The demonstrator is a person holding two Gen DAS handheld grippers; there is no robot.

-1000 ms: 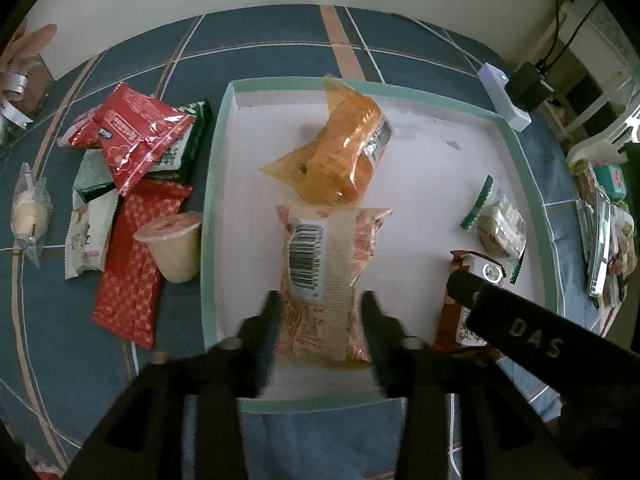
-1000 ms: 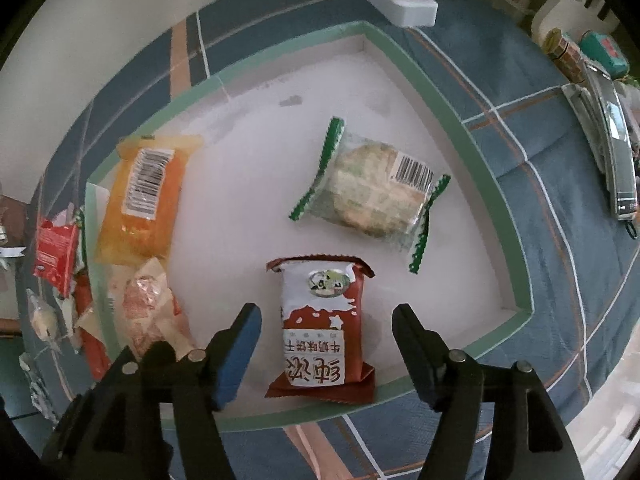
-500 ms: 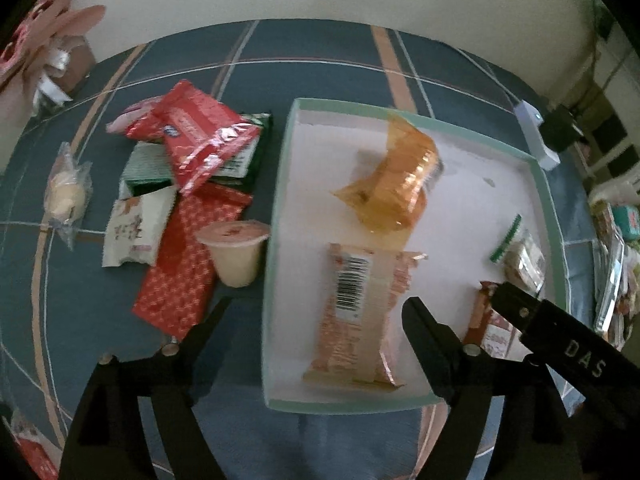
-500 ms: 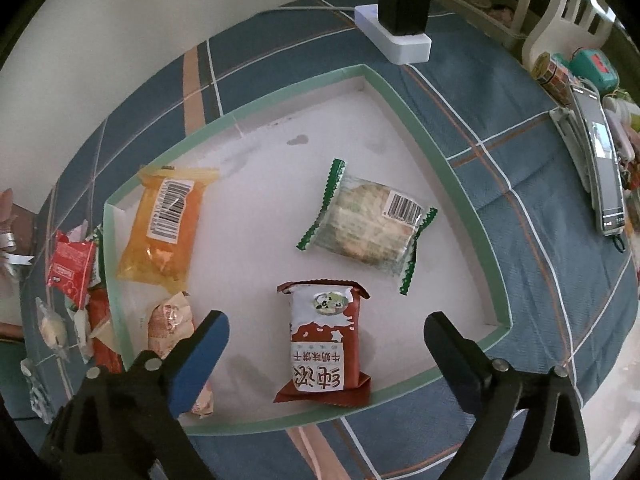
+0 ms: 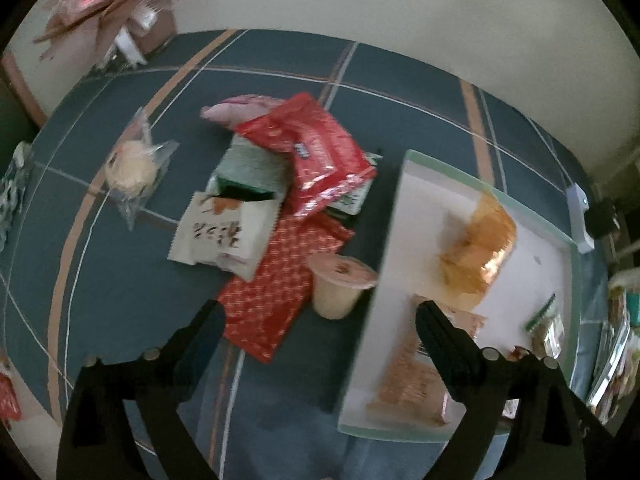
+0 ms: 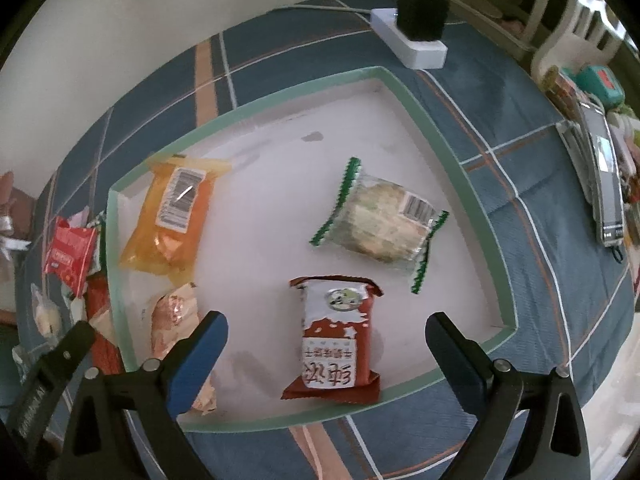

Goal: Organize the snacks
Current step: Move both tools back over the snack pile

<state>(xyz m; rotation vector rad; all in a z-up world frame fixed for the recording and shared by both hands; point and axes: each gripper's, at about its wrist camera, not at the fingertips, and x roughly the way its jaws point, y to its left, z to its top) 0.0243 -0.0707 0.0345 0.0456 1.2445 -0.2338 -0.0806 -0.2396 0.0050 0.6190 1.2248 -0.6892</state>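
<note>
On the counter's blue plaid cloth: loose snack pile [image 5: 280,216] beside green-rimmed tray [image 6: 452,160] | left tongs [image 5: 320,320] just opened, empty, over jelly cup [image 5: 340,284] | right tongs [image 6: 324,332] just opened, red packet [image 6: 336,340] between, unpressed | packets look light, crinkly; pinch mid-body | pale wall behind

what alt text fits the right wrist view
Open right claw above a white tray holding four snack packets: a red-brown one nearest, green-edged, orange and peach; blue plaid tablecloth beneath.
</note>
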